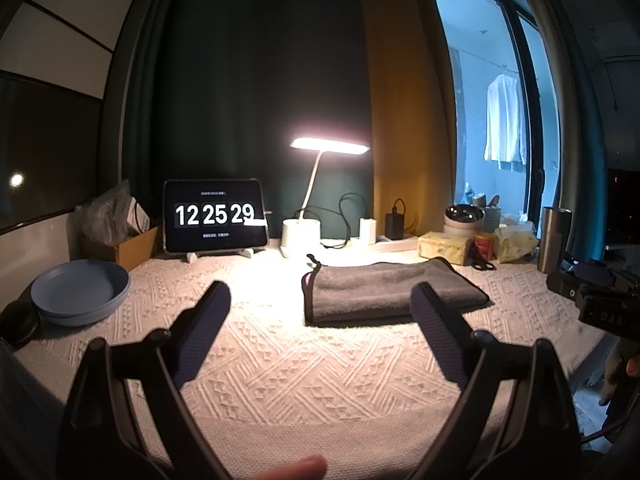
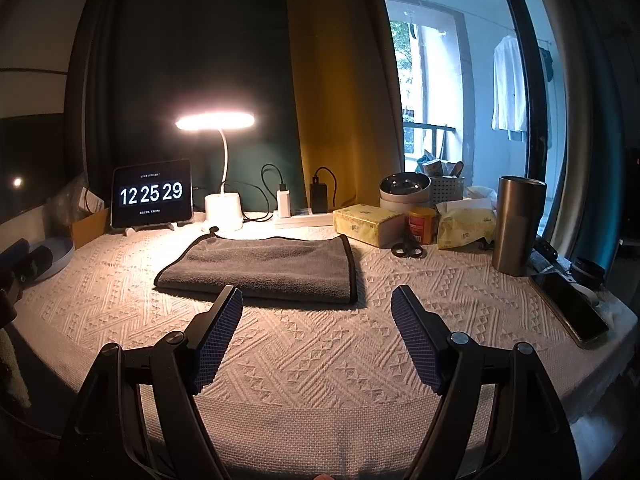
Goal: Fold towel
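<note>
A grey towel (image 1: 384,292) with black edging lies folded flat on the white patterned tablecloth (image 1: 288,360). It also shows in the right wrist view (image 2: 268,268), just beyond the fingers. My left gripper (image 1: 320,296) is open and empty, hovering over the cloth to the near left of the towel. My right gripper (image 2: 316,300) is open and empty, just in front of the towel's near edge. The right gripper's body shows at the right edge of the left wrist view (image 1: 596,300).
At the back stand a tablet clock (image 1: 215,216), a lit desk lamp (image 1: 304,236), chargers, tissue packs (image 2: 370,224), scissors (image 2: 407,249) and a steel tumbler (image 2: 516,226). Blue bowls (image 1: 80,292) sit at the left. A phone (image 2: 572,308) lies at the right edge.
</note>
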`<state>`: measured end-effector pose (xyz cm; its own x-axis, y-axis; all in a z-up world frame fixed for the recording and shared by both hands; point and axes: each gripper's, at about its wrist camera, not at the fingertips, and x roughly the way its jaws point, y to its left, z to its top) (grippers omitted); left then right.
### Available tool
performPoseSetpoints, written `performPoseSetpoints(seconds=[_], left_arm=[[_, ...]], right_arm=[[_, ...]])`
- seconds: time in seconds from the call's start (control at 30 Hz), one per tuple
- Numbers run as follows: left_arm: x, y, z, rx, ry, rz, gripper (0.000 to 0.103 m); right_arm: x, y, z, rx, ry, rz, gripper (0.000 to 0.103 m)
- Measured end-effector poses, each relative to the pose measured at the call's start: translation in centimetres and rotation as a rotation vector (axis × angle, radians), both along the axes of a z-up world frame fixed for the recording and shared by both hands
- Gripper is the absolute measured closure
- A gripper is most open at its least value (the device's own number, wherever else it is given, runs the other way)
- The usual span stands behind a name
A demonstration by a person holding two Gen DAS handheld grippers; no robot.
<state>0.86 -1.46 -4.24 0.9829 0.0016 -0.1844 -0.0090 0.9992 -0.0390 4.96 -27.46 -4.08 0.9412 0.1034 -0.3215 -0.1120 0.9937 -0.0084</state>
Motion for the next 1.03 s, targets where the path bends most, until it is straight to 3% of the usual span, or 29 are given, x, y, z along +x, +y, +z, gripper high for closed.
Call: performPoseSetpoints(seconds=[1.03], left_arm=[[0.16, 0.86, 0.09, 0.001, -0.004, 0.033, 0.011]], right_arm=[[0.0, 0.37, 0.14, -0.007, -0.007, -0.001, 0.023]])
